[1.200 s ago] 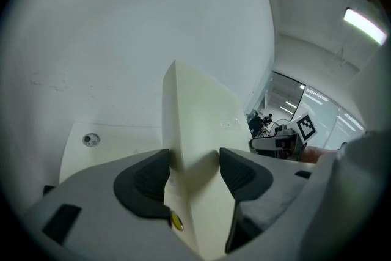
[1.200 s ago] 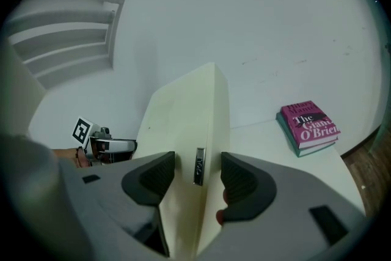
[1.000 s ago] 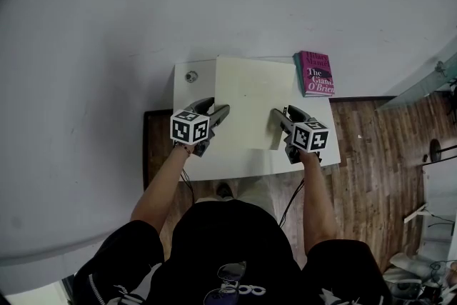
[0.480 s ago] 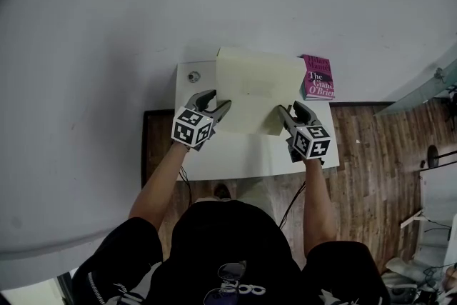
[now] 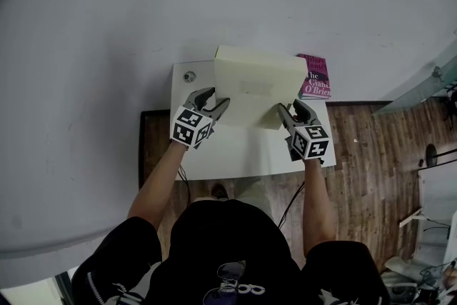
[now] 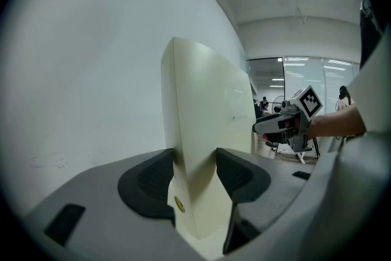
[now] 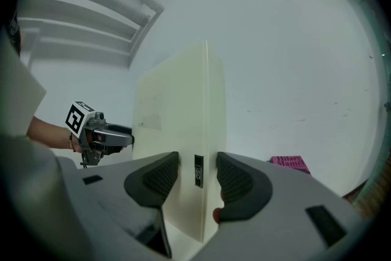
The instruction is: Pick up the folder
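Lifting evenly keeps the cream folder (image 5: 253, 86) secure while left gripper (image 5: 223, 105) and right gripper (image 5: 282, 109), jaws just closing, clamp its sides.

The head camera sits above the person and looks steeply down on the whole white table (image 5: 235, 157) from some way off. Each gripper camera rides close behind its own jaws and faces across the table: the one on the left gripper (image 5: 216, 101) looks toward the right gripper (image 5: 290, 109), whose camera looks back. All three share the cream folder (image 5: 253, 86), edge-on and very near in both gripper views. The pink book (image 5: 314, 75) at the table's far right corner shows from overhead and in the right gripper view.
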`<state>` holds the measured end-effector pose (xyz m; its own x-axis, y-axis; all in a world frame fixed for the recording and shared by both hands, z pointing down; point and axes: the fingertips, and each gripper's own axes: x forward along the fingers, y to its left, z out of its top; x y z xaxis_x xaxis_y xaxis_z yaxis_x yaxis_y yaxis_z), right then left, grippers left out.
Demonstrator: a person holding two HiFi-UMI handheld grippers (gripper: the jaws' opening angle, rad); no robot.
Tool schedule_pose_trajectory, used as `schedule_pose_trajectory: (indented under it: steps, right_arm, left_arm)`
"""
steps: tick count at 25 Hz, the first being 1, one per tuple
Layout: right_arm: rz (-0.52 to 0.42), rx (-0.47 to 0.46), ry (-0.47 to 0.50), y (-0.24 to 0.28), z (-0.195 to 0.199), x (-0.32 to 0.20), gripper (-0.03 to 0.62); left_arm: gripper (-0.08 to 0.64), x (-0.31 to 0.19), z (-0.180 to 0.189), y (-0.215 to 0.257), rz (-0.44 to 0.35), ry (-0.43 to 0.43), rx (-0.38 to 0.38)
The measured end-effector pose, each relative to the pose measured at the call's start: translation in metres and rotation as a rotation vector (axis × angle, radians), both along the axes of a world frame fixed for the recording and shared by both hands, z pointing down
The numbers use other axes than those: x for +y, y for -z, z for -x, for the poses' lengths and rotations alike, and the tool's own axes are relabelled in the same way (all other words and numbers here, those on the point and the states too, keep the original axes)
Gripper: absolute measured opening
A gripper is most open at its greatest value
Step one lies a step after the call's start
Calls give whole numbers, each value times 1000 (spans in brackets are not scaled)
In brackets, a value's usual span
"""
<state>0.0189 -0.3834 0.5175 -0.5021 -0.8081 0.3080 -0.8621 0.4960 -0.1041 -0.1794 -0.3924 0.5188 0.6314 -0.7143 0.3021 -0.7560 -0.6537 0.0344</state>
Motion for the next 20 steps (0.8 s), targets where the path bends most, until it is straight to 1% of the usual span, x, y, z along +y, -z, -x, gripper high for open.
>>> schedule_pose_trajectory:
  steps: [10,16,20]
  right_arm:
    - [8,0,11,-1,-1,-2,215]
    - [23,-22,15,-4,1,-3,215]
    - [21,-22,17,-4,2,-5,215]
  left_arm:
    - [235,0,-1,-3,12,5,7]
    - [235,-1,2,-3,15,6,6]
    - [235,-2,3,-4,17,8,3]
